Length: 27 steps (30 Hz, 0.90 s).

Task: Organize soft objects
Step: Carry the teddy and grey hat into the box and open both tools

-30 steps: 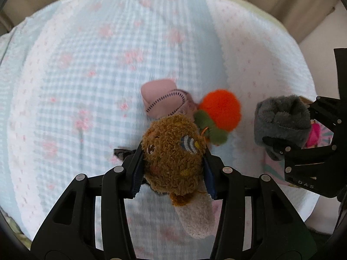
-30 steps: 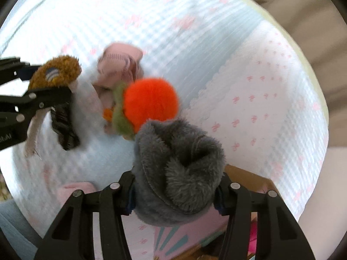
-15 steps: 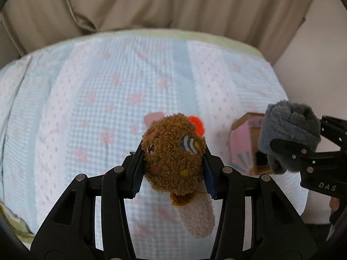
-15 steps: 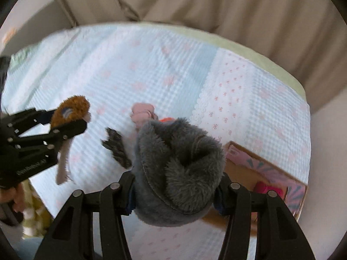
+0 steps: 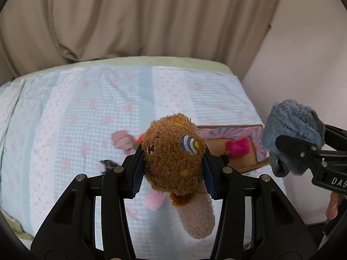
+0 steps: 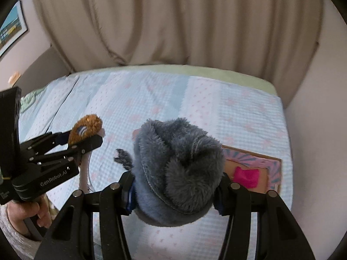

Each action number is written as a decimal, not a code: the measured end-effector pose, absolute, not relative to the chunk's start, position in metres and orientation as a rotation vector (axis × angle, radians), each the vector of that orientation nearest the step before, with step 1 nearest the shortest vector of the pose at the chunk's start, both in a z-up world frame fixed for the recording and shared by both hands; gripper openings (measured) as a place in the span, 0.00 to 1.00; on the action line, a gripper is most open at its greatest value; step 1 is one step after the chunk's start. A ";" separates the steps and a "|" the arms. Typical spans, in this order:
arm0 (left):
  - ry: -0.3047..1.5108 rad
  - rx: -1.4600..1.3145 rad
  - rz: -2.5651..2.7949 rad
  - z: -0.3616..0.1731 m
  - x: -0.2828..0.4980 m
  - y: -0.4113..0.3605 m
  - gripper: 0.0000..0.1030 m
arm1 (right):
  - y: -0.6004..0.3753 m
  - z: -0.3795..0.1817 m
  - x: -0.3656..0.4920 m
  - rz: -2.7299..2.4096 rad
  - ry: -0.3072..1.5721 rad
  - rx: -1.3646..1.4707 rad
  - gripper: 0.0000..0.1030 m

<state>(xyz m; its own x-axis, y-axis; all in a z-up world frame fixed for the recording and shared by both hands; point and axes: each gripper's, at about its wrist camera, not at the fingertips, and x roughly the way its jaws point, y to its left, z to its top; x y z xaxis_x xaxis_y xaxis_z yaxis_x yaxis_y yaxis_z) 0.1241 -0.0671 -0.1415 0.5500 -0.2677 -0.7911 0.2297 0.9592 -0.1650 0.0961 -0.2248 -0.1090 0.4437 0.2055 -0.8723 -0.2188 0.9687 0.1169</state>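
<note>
I am holding my left gripper (image 5: 173,169) clamped on a brown curly plush toy (image 5: 173,153): its round body is sitting between the two blue pads, and its pale, smooth-napped tail is hanging below them. My right gripper (image 6: 175,186) is gripping a grey fluffy slipper (image 6: 177,169), a thick folded bundle of long, soft pile that is bulging out over both fingers. Both are hanging in the air above the bed (image 5: 76,108), the slipper to the right of the brown toy. My left hand (image 6: 28,212) is wrapping around the handle of its gripper at the near left edge of the bed.

Below the grippers, more soft things are lying on the bed: a light pink piece (image 5: 155,199) close to the near edge, a small dark furry scrap (image 6: 122,157) a little further in, and beyond it a dusty pink cloth item (image 5: 123,140) with an orange one (image 5: 139,139) just beside it, mostly hidden behind the brown toy. At the bed's right side, a shallow cardboard box (image 6: 271,162) with a pink and teal printed rim is sitting with a bright pink cloth (image 6: 247,176) inside it.

The bed is wearing a puckered, checked cover in pale blue and white with small pink flowers, over a green sheet showing at the far edge. Behind the bed, beige curtains (image 6: 173,21) are hanging in deep folds, with a plain wall to the right and a framed picture (image 6: 10,28) at far left.
</note>
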 end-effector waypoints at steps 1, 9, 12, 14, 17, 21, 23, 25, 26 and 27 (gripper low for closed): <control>0.941 -0.039 -0.308 -0.141 0.124 -0.078 0.41 | -0.234 -0.107 0.094 0.253 1.077 -0.005 0.49; 0.943 -0.025 -0.395 -0.146 0.132 -0.158 0.41 | -0.309 -0.107 0.087 0.148 1.083 0.063 0.49; 0.953 -0.019 -0.418 -0.152 0.138 -0.187 0.41 | -0.333 -0.116 0.091 0.115 1.103 0.073 0.49; 0.969 -0.012 -0.430 -0.159 0.145 -0.206 0.41 | -0.352 -0.126 0.097 0.093 1.119 0.086 0.49; 0.992 -0.005 -0.442 -0.171 0.157 -0.227 0.41 | -0.371 -0.139 0.107 0.067 1.148 0.105 0.49; 1.033 0.009 -0.438 -0.190 0.173 -0.250 0.41 | -0.396 -0.162 0.123 0.043 1.189 0.134 0.49; 1.064 0.013 -0.435 -0.203 0.182 -0.259 0.41 | -0.406 -0.175 0.130 0.040 1.214 0.150 0.49; 1.095 0.027 -0.426 -0.219 0.191 -0.267 0.41 | -0.414 -0.194 0.140 0.037 1.248 0.167 0.49; 1.110 0.034 -0.424 -0.228 0.196 -0.269 0.41 | -0.418 -0.201 0.144 0.036 1.261 0.172 0.49; 1.126 0.042 -0.420 -0.238 0.201 -0.273 0.41 | -0.422 -0.211 0.147 0.035 1.276 0.177 0.49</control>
<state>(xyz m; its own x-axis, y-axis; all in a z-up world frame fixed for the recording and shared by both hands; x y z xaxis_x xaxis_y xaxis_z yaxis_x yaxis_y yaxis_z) 0.2009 -0.2725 -0.2375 0.3608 -0.3050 -0.8814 0.3464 0.9212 -0.1769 0.1473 -0.4221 -0.2112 0.2924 0.1240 -0.9482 0.0721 0.9859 0.1511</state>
